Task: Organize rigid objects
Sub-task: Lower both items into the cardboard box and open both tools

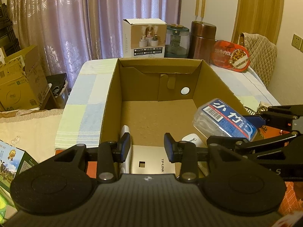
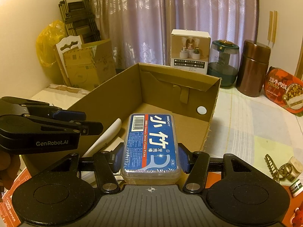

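I'm seeing the floss pick box (image 2: 150,144) showing a blue label with white characters, a red stripe and a white barcode patch under clear plastic. The cardboard box (image 1: 113,94) is showing plain brown. Inside it, the router (image 1: 151,162) is looking pale silver with dark lettering. The cloth (image 1: 85,98) under the carton is wearing pastel blue, yellow and white checks. The far curtain (image 1: 75,19) is glowing mauve with a pale floral pattern, and the far right canister (image 2: 253,68) is gleaming coppery brown.
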`<act>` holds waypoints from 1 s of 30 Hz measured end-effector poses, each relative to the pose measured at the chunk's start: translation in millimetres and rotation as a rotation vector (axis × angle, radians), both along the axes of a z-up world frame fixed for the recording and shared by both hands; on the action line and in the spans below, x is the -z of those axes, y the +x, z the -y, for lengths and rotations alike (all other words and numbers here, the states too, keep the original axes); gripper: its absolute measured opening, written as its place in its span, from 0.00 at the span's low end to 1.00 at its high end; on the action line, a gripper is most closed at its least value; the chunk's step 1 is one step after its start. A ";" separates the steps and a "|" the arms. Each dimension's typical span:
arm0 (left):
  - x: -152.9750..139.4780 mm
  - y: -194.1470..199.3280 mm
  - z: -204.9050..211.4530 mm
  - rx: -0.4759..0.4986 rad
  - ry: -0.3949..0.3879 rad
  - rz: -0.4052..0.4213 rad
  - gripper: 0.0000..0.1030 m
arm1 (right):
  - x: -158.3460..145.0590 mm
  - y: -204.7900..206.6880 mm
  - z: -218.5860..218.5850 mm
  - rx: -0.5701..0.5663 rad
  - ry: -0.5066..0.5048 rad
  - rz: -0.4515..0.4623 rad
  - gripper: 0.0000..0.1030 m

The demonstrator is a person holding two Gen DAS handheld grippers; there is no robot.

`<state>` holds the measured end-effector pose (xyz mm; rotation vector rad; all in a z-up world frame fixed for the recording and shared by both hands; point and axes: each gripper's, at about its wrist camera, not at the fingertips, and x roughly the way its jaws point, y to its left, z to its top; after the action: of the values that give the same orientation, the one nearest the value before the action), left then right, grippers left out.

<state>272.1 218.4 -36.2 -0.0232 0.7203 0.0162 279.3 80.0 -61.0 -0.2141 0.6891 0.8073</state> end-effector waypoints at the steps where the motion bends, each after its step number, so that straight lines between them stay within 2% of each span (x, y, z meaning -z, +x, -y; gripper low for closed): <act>1: 0.2 -0.1 -0.3 -0.001 -0.001 0.001 0.32 | 0.2 0.0 0.3 0.000 0.001 0.000 0.53; 19: -3.3 -2.2 2.9 -0.007 -0.008 0.015 0.32 | -8.1 -0.1 9.7 0.026 0.063 0.011 0.53; 30: -20.4 -25.7 18.9 -0.022 -0.036 0.039 0.32 | -33.9 -18.5 38.4 0.060 0.142 0.065 0.53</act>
<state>246.4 199.5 -15.9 -0.0657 0.6812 0.0233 260.8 41.6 -27.1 -0.0904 0.5721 0.7855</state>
